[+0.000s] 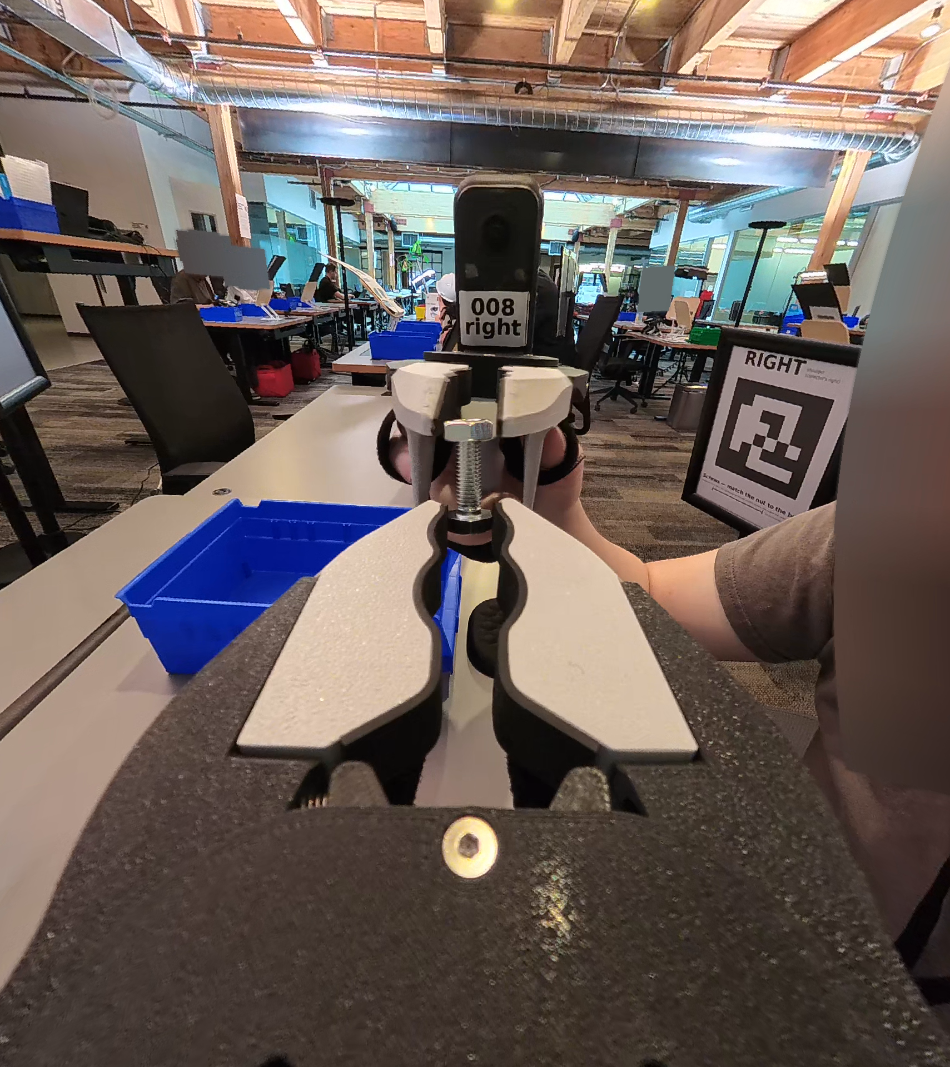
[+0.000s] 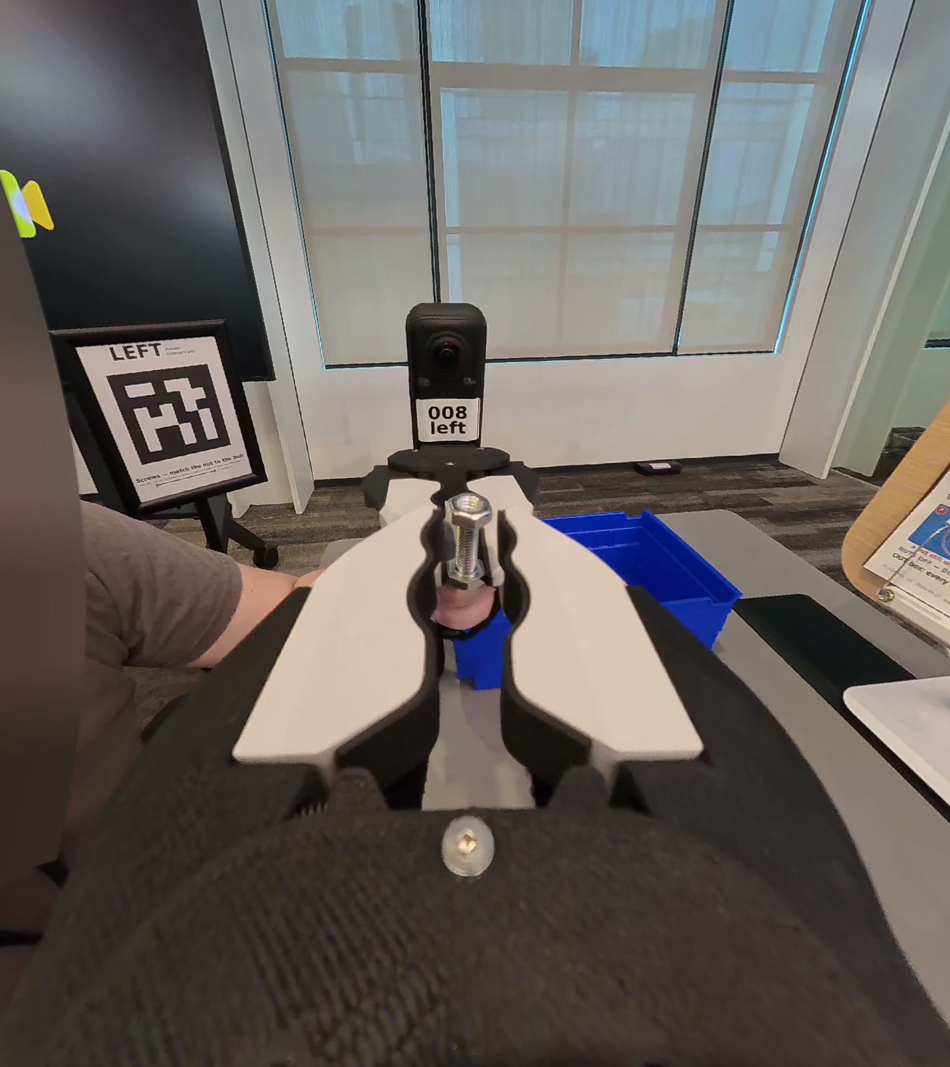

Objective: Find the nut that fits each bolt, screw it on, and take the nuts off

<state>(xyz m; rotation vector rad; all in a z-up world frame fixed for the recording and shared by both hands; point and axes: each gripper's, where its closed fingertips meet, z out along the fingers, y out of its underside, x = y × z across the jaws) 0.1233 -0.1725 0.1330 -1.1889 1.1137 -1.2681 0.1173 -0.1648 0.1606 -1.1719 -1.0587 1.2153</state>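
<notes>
Bolt [image 1: 468, 462] upright in mid-air above the surface [image 1: 56, 606], head pinched in right gripper [image 1: 469, 430] jaws, nut [image 1: 465, 515] clamped in left gripper [image 1: 466, 517] jaws. Small, rigid, slick steel, probably; best gripped on flats, beside blue bin [image 1: 241, 566].

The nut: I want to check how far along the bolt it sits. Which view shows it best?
The left wrist view: the nut sits at the bolt's lower end, pinched by the left gripper, with bare thread above it. In the right wrist view the nut shows between fingers, partly hidden.
</notes>
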